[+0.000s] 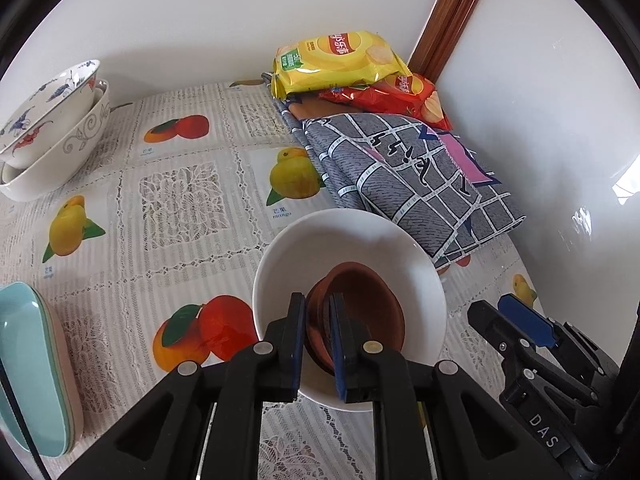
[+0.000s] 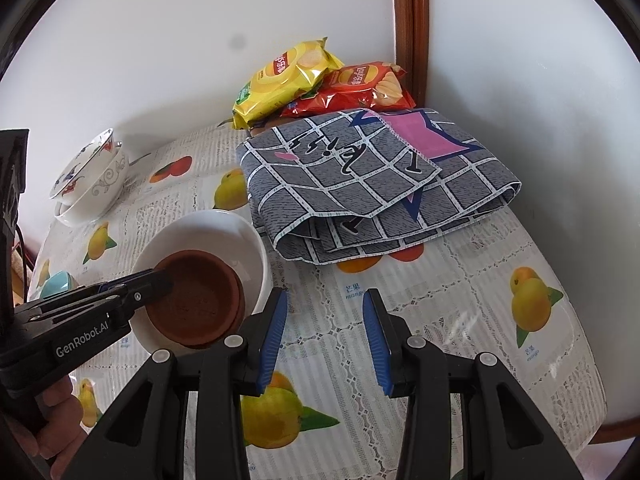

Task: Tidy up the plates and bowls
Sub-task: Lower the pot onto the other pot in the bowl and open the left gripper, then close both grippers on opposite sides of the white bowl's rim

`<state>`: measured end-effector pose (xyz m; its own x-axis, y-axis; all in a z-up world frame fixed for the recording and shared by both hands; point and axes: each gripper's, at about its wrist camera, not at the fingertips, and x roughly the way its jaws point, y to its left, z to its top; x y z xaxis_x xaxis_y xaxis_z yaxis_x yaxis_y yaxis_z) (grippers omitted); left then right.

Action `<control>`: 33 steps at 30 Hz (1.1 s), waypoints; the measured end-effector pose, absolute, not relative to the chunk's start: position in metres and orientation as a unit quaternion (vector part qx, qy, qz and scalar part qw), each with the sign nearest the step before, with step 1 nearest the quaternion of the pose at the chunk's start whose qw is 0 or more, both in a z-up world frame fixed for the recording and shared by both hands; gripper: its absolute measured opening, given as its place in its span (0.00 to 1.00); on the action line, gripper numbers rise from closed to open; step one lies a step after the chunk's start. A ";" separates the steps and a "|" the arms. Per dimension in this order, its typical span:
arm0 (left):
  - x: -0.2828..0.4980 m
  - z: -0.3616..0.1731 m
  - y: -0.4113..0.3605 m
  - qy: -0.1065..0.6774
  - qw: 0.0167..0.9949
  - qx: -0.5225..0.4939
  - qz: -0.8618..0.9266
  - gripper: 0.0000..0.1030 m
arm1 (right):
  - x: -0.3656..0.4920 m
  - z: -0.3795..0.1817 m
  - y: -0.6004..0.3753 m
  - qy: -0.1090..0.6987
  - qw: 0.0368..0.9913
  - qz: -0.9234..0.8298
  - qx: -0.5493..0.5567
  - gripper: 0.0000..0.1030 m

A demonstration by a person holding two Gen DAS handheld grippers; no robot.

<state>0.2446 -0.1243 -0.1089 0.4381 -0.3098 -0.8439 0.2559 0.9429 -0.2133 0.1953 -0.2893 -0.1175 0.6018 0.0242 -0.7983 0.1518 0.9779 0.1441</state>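
Left gripper (image 1: 316, 320) clamped on rim of brown clay dishes (image 1: 360, 312) nested inside white bowl (image 1: 340, 240) at table's near middle, right gripper (image 2: 325, 332) parted, empty, beside bowl, stacked patterned bowls (image 1: 48, 128) far left.

Left wrist cam: looks steeply down along its own fingers, close over the white bowl (image 1: 352, 264), left gripper (image 1: 318, 344) fills bottom centre. Right gripper (image 1: 516, 328) enters at lower right. Right wrist cam: same steep tilt, close over the tablecloth (image 2: 440, 292) just ahead of its fingers. Shared: bowl, folded cloth (image 2: 372, 184), chip bags (image 2: 320, 76), stacked bowls (image 2: 88, 176) far left.
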 end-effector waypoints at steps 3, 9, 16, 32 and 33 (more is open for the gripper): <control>0.241 -0.100 -0.118 0.492 0.855 -0.027 -0.161 0.18 | 0.198 -0.115 -0.281 0.444 0.891 -0.025 0.092 0.38; 0.243 -0.095 -0.099 0.491 0.858 -0.045 -0.142 0.27 | 0.203 -0.112 -0.269 0.439 0.894 -0.007 0.088 0.38; 0.252 -0.109 -0.089 0.514 0.847 -0.060 -0.124 0.27 | 0.216 -0.121 -0.260 0.457 0.886 0.001 0.075 0.38; 0.265 -0.136 -0.102 0.541 0.832 -0.044 -0.113 0.27 | 0.235 -0.143 -0.262 0.481 0.874 -0.008 0.072 0.36; 0.266 -0.137 -0.103 0.542 0.832 -0.042 -0.113 0.27 | 0.236 -0.143 -0.263 0.482 0.873 -0.010 0.070 0.36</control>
